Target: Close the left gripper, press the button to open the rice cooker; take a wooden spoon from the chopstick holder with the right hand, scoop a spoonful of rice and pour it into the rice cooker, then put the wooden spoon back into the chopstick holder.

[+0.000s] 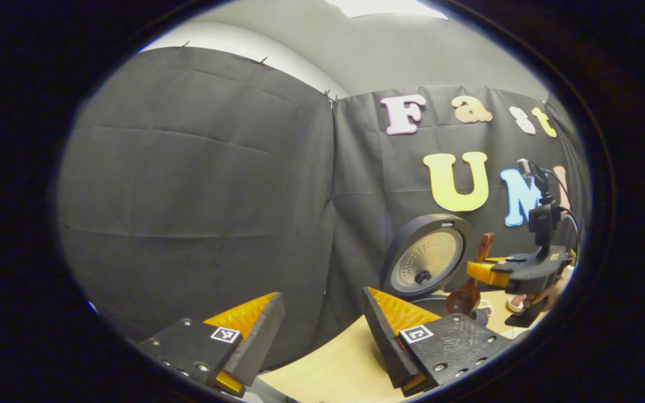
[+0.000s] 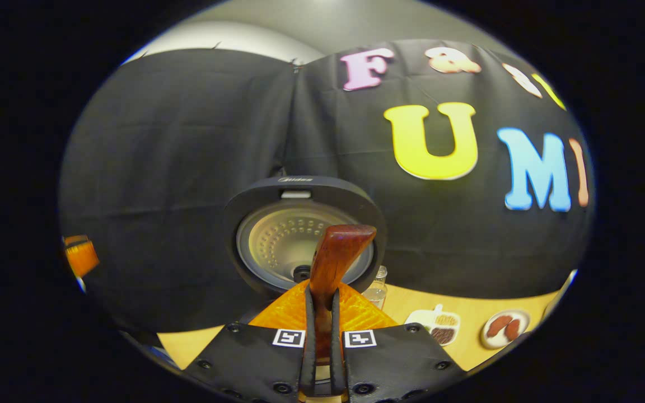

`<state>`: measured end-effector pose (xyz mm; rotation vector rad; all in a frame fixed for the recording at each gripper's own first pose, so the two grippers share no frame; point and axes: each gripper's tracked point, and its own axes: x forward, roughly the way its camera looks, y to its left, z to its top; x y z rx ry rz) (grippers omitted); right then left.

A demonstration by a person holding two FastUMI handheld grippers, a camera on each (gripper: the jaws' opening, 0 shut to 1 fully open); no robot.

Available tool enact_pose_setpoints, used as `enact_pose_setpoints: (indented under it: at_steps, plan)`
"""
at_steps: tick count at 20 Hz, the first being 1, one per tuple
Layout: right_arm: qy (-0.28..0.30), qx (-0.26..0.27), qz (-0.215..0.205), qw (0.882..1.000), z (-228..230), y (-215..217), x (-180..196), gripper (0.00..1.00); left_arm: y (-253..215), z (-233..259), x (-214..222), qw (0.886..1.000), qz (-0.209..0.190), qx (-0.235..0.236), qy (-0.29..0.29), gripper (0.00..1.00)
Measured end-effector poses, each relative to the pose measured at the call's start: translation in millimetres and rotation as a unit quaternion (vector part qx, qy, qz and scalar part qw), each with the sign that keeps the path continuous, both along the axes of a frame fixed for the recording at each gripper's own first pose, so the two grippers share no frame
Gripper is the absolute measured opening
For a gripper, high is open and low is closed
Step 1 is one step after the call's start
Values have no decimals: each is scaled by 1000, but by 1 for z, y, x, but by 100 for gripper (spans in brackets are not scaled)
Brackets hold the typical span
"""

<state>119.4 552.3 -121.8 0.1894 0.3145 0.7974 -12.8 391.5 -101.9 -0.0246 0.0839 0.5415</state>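
In the left gripper view, the left gripper (image 1: pixel 322 330) is hovering low over the wooden table (image 1: pixel 345 358) with its two fingers spread wide apart and nothing between them, pointing toward the black cloth wall. Farther off to the right in that view, the rice cooker (image 1: pixel 426 263) is standing with its round lid raised upright, the pale inner plate of the lid facing the camera. Just to the right of the lid, the right gripper (image 1: pixel 476 271) is reaching in from the right, a hand (image 1: pixel 552 291) gripping it from behind, and it is holding the wooden spoon (image 1: pixel 468 291) roughly upright, handle pointing up and dark bowl hanging down just over the cooker's opening. In the right gripper view, the right gripper (image 2: pixel 322 313) is clamping narrowly on the wooden spoon (image 2: pixel 336 252), both fingers pressing against its handle, whose reddish end is sticking up in front of the open rice cooker (image 2: pixel 303 235) lid. On the table (image 2: pixel 468 310) to the right, a small clear jar (image 2: pixel 377 288) is sitting near the cooker, with a white leaf-shaped dish (image 2: pixel 440 324) and a round plate (image 2: pixel 503 327) of dark food lying farther right.
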Motion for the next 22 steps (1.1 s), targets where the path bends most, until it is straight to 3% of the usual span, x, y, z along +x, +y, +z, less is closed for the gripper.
enact_pose_setpoints:
  at_steps: [4, 8, 13, 22]
  plan:
    - [102, 92, -41, 990, 12, -36, 16, 12, -23, 11, 18, 1000, -24, -1, -10, 85]
    - [136, 137, -89, 977, 27, -94, 31, 12, -53, 23, 36, 999, -50, 1, -18, 85]
    - [118, 128, -158, 972, 23, -186, 51, 11, -97, 42, 61, 996, -84, 2, -30, 85]
    - [85, 86, -288, 950, 10, -360, 58, 11, -176, 64, 91, 989, -144, 2, -43, 85]
